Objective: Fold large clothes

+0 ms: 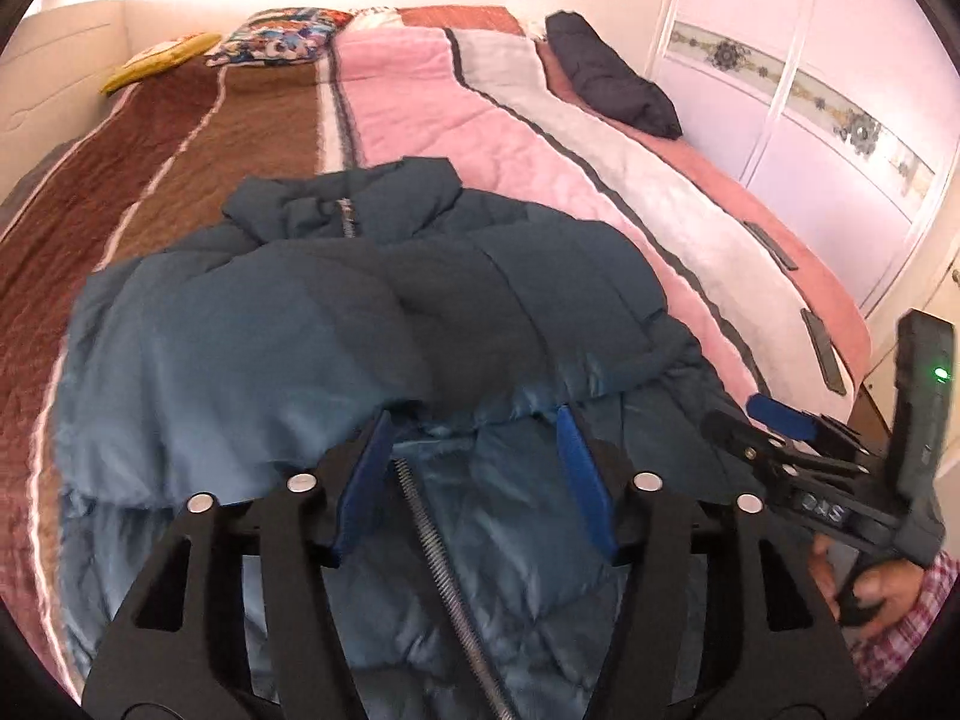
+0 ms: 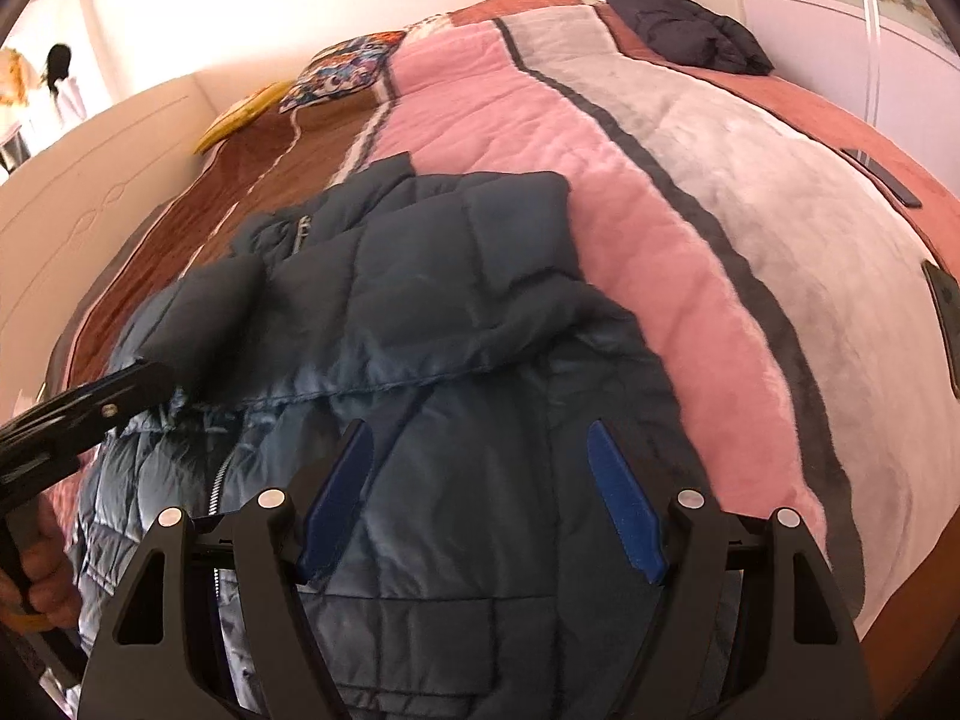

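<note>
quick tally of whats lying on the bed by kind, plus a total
puffer jackets: 2 (teal one spread out, dark one folded)
pillows: 2 (patterned, yellow)
total: 4

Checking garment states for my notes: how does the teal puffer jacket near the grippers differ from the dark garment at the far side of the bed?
The teal puffer jacket lies spread and partly folded, zipper showing; the dark navy garment is already a compact bundle. The jacket lies under both open grippers; the bundle sits far off, untouched. Both rest on the striped blanket.
</note>
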`<state>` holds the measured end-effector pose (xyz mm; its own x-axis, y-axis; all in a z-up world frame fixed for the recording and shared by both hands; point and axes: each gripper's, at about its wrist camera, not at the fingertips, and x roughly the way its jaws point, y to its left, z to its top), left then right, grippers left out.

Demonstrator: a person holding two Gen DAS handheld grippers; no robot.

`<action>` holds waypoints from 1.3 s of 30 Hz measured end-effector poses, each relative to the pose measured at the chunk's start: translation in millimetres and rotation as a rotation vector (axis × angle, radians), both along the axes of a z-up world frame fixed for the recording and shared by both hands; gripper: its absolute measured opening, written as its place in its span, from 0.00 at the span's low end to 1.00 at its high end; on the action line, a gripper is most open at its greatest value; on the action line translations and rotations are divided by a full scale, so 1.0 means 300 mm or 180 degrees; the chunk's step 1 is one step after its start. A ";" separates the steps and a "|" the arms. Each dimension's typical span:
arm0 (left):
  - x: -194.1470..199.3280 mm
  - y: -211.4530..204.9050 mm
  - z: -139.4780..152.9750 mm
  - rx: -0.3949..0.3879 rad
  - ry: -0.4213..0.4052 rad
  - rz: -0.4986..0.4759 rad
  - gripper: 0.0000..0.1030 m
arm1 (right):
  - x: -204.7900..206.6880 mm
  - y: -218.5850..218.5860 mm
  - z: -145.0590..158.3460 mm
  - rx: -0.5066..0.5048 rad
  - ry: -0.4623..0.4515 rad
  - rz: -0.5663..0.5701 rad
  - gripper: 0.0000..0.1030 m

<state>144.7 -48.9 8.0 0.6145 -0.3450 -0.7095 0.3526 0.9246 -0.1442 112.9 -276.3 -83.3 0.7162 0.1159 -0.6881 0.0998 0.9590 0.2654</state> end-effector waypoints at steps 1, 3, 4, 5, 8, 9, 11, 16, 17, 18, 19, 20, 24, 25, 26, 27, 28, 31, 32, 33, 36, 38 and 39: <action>-0.015 0.027 0.004 -0.0037 -0.0026 0.0035 0.60 | 0.000 0.015 0.005 -0.0015 -0.0006 0.0034 0.71; -0.057 0.103 0.014 -0.0108 -0.0062 0.0170 0.61 | 0.004 0.052 0.017 -0.0065 -0.0029 0.0121 0.71; -0.071 0.133 0.014 -0.0130 -0.0065 0.0226 0.61 | 0.007 0.072 0.022 -0.0092 -0.0040 0.0162 0.71; -0.089 0.170 0.013 -0.0158 -0.0061 0.0308 0.61 | 0.012 0.101 0.030 -0.0131 -0.0059 0.0220 0.71; -0.142 0.293 -0.014 -0.0323 0.0044 0.0621 0.62 | 0.029 0.205 0.059 -0.0292 -0.0151 0.0455 0.71; -0.159 0.329 -0.027 -0.0389 0.0093 0.0712 0.62 | 0.035 0.249 0.068 -0.0355 -0.0188 0.0563 0.71; -0.187 0.376 -0.050 -0.0463 0.0150 0.0831 0.62 | 0.045 0.345 0.083 -0.0457 -0.0250 0.0806 0.71; -0.250 0.458 -0.098 -0.0602 0.0245 0.0990 0.62 | 0.047 0.621 0.093 -0.0886 -0.0482 0.1429 0.73; -0.257 0.471 -0.101 -0.0621 0.0250 0.1012 0.62 | 0.045 0.666 0.084 -0.0987 -0.0513 0.1525 0.73; -0.264 0.484 -0.103 -0.0636 0.0244 0.1029 0.62 | 0.044 0.727 0.069 -0.1160 -0.0558 0.1645 0.73; -0.269 0.495 -0.103 -0.0654 0.0235 0.1041 0.62 | 0.045 0.784 0.048 -0.1402 -0.0604 0.1699 0.73; -0.277 0.508 -0.103 -0.0677 0.0223 0.1054 0.62 | 0.050 0.831 0.024 -0.1638 -0.0643 0.1715 0.73; -0.287 0.542 -0.099 -0.0759 0.0183 0.1104 0.62 | 0.110 0.902 -0.046 -0.2196 -0.0631 0.1565 0.50; -0.291 0.550 -0.097 -0.0767 0.0177 0.1109 0.62 | 0.130 0.897 -0.058 -0.2210 -0.0553 0.1557 0.29; -0.292 0.556 -0.096 -0.0776 0.0167 0.1104 0.62 | 0.152 0.881 -0.057 -0.2127 -0.0467 0.1562 0.21; -0.293 0.557 -0.097 -0.0776 0.0157 0.1102 0.62 | 0.166 0.842 -0.036 -0.1921 -0.0416 0.1495 0.15; -0.294 0.564 -0.098 -0.0773 0.0153 0.1103 0.62 | 0.170 0.801 -0.008 -0.1727 -0.0418 0.1422 0.12; -0.287 0.569 -0.108 -0.0778 0.0177 0.1120 0.62 | 0.174 0.677 0.088 -0.1188 -0.0514 0.1219 0.11; -0.284 0.570 -0.108 -0.0785 0.0184 0.1125 0.62 | 0.175 0.609 0.131 -0.0982 -0.0556 0.1097 0.11; -0.281 0.569 -0.109 -0.0793 0.0192 0.1122 0.62 | 0.179 0.562 0.156 -0.0859 -0.0572 0.0990 0.11; -0.272 0.556 -0.104 -0.0780 0.0190 0.1094 0.62 | 0.198 0.377 0.195 -0.0380 -0.0528 0.0574 0.11; -0.266 0.547 -0.099 -0.0739 0.0181 0.1077 0.62 | 0.207 0.257 0.177 -0.0230 -0.0388 0.0195 0.13; -0.258 0.541 -0.094 -0.0713 0.0168 0.1064 0.62 | 0.211 0.200 0.158 -0.0179 -0.0309 0.0000 0.20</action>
